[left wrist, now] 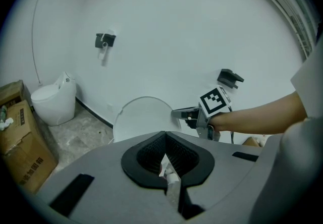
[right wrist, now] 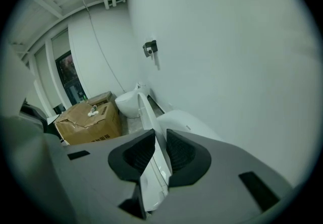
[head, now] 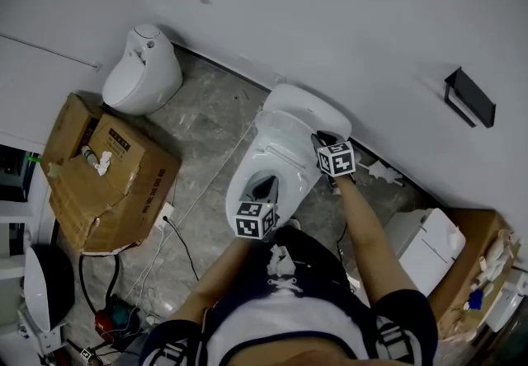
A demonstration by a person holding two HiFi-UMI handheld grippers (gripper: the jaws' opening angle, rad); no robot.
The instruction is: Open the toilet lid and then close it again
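The right tool (right wrist: 160, 136) was clamped on the raised lid (left wrist: 142, 121), its edge between the jaws, likely to guide its swing, while the left tool (left wrist: 165, 137), jaws together, hung idle.

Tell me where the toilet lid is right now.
In the right gripper view the toilet lid stands raised, clamped edge-on in the right gripper, with the white wall close on its right.

Hidden and unreadable parts
The toilet lid's (right wrist: 145, 109) lower stretch is covered by the fingers (right wrist: 182, 153) of the right gripper (right wrist: 157, 138); print on the cardboard box (head: 107, 183) cannot be read.
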